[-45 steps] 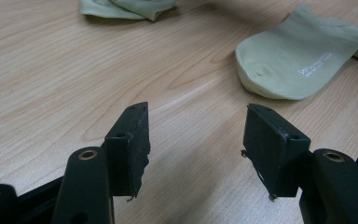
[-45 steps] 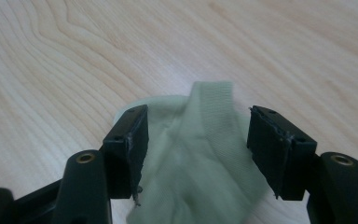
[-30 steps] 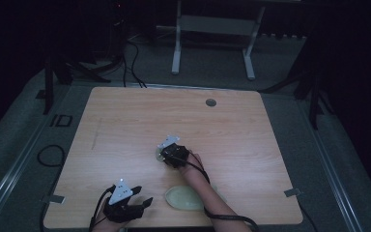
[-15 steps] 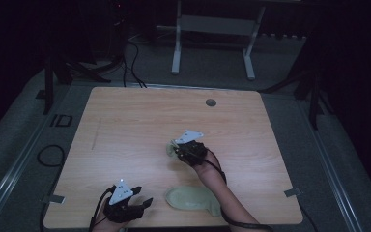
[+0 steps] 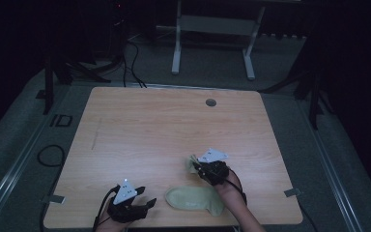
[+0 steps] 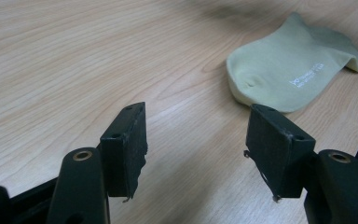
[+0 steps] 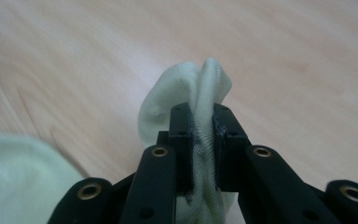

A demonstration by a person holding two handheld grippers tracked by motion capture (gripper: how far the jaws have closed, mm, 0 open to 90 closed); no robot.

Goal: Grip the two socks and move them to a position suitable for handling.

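High view: the wooden worktop [image 5: 174, 140] lies mostly bare, with wide open room from its middle out to the far edge at twelve o'clock, where a small round grommet [image 5: 210, 102] sits; both grippers work close to the near edge at six o'clock; the left gripper [image 5: 142, 205] rests at about seven o'clock, its fingers spread apart with nothing between them; the right gripper [image 5: 195, 164] stands at about five o'clock, a little further in, its fingers clamped on a pale green sock [image 5: 192, 163]; a second pale green sock [image 5: 193, 199] lies flat between the two grippers, just short of the near edge. Right gripper view: the held sock [image 7: 200, 93] bunches up out of the closed fingers [image 7: 181, 140], a fold of knit pinched between them. Left gripper view: the flat sock [image 6: 293, 74] lies at one o'clock beyond the open fingers [image 6: 126, 144], apart from them; small white lettering is printed on it, too small to read.
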